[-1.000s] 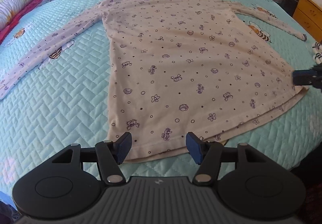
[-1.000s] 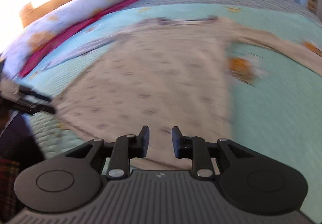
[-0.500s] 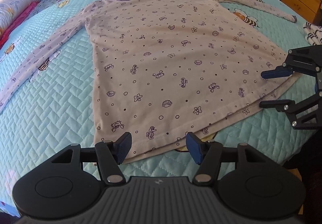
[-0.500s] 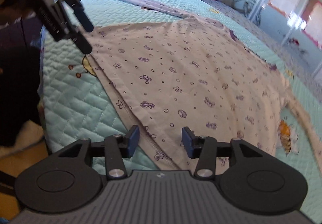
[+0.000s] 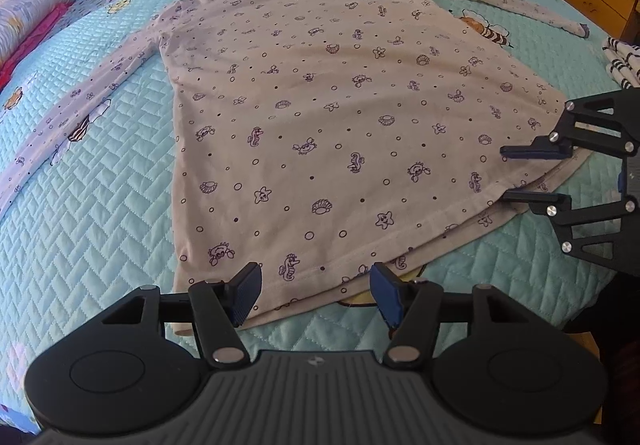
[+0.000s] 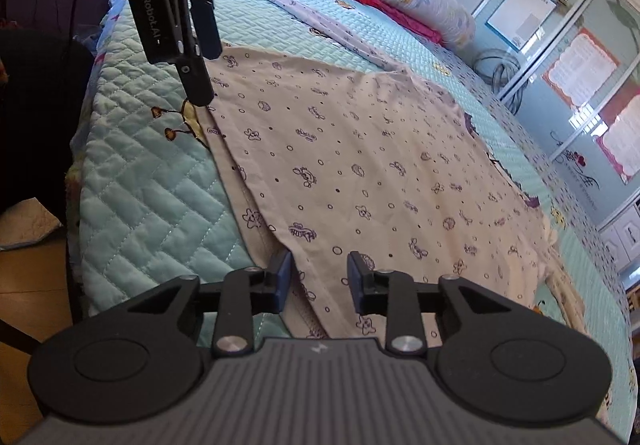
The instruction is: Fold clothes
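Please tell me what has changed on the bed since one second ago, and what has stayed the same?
The right gripper swung in to the hem corner of the nightshirt, rolled over, and its jaws have just been closing with the hem between them, not pinched yet. The left gripper stays open at its hem corner; the nightshirt still lies flat.

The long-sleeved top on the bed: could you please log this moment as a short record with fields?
garment: long-sleeved top, flat, sleeves spread out
surface: quilted bedspread
left claw: open, straddling the hem near one bottom corner
right claw: jaws just narrowed, hem between them at the other corner, pads not yet pressing
fold: not begun
nearby: striped cloth at the bed edge
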A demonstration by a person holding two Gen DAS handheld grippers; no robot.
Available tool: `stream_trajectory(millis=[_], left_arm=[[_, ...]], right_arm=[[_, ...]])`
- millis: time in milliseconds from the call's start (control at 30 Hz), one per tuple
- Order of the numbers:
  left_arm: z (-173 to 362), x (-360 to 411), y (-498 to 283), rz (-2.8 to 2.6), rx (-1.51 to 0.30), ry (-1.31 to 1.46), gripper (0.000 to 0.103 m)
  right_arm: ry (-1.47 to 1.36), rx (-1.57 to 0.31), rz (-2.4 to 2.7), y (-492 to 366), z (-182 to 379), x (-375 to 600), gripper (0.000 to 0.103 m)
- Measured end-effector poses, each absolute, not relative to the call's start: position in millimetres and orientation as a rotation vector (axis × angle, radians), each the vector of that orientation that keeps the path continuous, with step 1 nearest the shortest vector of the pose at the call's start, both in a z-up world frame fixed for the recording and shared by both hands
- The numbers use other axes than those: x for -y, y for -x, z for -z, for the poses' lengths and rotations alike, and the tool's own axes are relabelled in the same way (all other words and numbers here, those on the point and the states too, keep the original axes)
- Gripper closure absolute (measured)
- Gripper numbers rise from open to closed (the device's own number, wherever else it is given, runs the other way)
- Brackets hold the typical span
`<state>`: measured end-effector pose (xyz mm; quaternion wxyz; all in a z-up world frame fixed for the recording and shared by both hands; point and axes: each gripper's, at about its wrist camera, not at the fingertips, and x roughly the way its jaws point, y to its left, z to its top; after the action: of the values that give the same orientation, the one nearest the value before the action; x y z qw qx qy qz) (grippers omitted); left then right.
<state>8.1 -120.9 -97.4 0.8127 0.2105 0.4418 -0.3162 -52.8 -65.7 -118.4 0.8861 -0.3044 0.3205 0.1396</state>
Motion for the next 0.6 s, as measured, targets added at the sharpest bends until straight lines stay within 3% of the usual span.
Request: stream_trajectory(millis=[133,500,600], left_arm=[[98,123,-7,0.675,-0.945,-0.458,0.039],[90,131,-18,0.69,-0.922,-0.426,0.039],[89,145,-29,0.669,-0.879,-0.438,0.035]], right_arm=[[0.636,-0.663,-0.305,51,119,65,0.102],[0.576,-0.745,-0.401,59,115,73,0.102],[0.573,-0.746,-0.406,60,115,72,0.102]])
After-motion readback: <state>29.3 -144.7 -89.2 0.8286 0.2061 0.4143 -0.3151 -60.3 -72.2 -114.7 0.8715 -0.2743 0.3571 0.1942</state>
